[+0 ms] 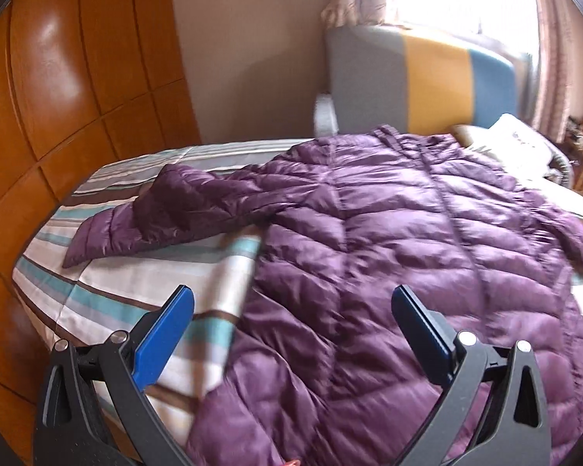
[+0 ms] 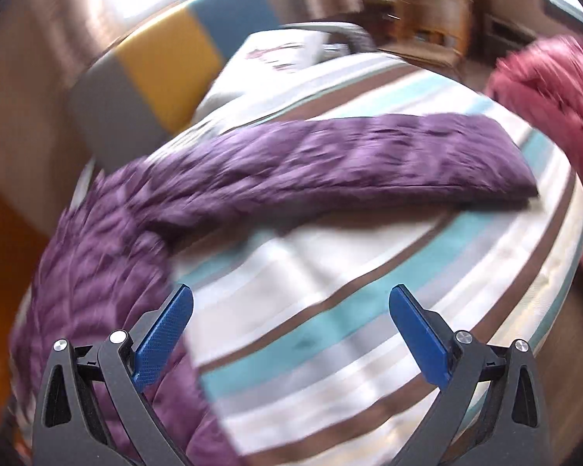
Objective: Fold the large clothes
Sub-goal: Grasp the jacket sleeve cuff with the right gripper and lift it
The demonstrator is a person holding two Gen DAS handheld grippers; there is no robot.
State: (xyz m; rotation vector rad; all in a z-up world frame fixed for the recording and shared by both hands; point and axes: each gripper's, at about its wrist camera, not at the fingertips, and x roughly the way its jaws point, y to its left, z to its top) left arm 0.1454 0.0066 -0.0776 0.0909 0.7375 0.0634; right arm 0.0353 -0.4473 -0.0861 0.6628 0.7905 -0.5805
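Purple puffer jacket (image 1: 408,252) is lying spread flat on the striped bedsheet (image 1: 136,291), collar end toward the grey-yellow-blue headboard (image 1: 423,77).

Left gripper (image 1: 291,310) is hovering over the jacket's hem end, angled down along the body toward the headboard, blue fingers (image 1: 167,334) spread wide, gripping nothing. One sleeve (image 1: 167,209) is lying out sideways from the jacket toward the wooden wardrobe (image 1: 58,97).

Right gripper (image 2: 291,310) is hanging over bare sheet just beside the jacket, fingers apart, empty. The other sleeve (image 2: 330,155) is stretching across the sheet away from the jacket body; a pink garment (image 2: 555,85) is lying beyond its cuff. Right view is motion-blurred.
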